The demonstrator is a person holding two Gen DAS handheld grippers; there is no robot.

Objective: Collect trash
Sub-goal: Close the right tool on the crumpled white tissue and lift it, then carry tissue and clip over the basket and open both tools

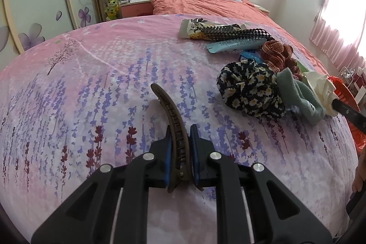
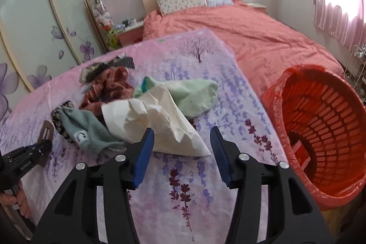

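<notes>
Bed (image 2: 187,175), lavender-print cover: one crumpled white paper (image 2: 157,127), mid-cover near the right edge; two green socks; two scrunchies; one red basket (image 2: 320,136) beside that edge. Left tongs (image 1: 179,141) clamped on one brown hair clip (image 1: 173,120); right tongs (image 2: 181,138) apart, angled down, paper's corner between them

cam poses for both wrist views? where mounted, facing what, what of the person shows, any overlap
Left wrist: sits behind the left gripper, angled down across the floral bedspread toward the headboard; jaws shut on a brown hair clip; fingers at right edge.
Right wrist: sits behind the right gripper, angled down, open before crumpled white paper, red basket to the right; hand lower left.
Shared: paper, grey-green sock, each other's gripper.
</notes>
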